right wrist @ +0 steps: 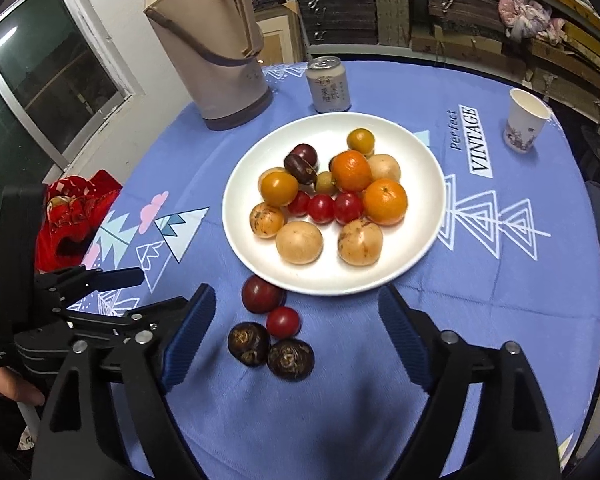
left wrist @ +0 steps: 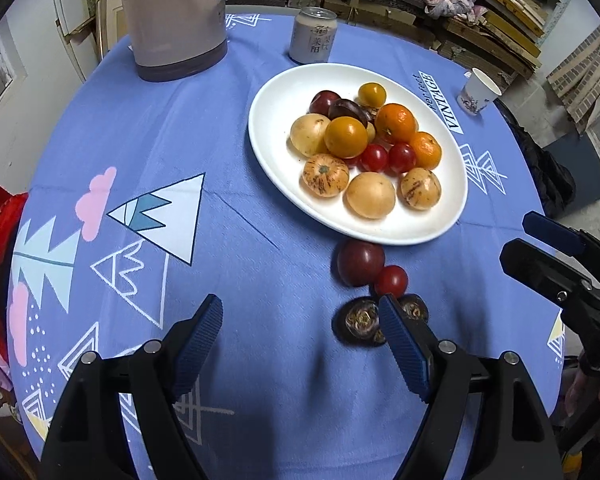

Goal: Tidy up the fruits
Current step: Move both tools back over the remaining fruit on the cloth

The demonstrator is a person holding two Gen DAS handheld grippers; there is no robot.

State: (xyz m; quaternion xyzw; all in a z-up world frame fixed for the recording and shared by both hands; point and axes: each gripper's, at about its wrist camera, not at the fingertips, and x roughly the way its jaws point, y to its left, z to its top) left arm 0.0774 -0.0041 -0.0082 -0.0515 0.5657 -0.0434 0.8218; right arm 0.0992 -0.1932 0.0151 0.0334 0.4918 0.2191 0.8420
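Blue patterned tablecloth (right wrist: pixel 380 360) fills both views. Center frame, a white plate (right wrist: pixel 260 264) holds piled fruit; four loose fruits (right wrist: pixel 272 328) lie just below it. Left gripper (left wrist: pixel 300 320) and right gripper (right wrist: pixel 296 312) both gape wide, empty.

Your left camera looks steeply down along its fingers from close above the near edge of the table (left wrist: pixel 236 184). Your right camera sits just beside it and tips down a bit less, so you see farther. Both views share the white plate (left wrist: pixel 278 98) (right wrist: pixel 416 148) and the can (left wrist: pixel 313 36) (right wrist: pixel 327 85) behind it.
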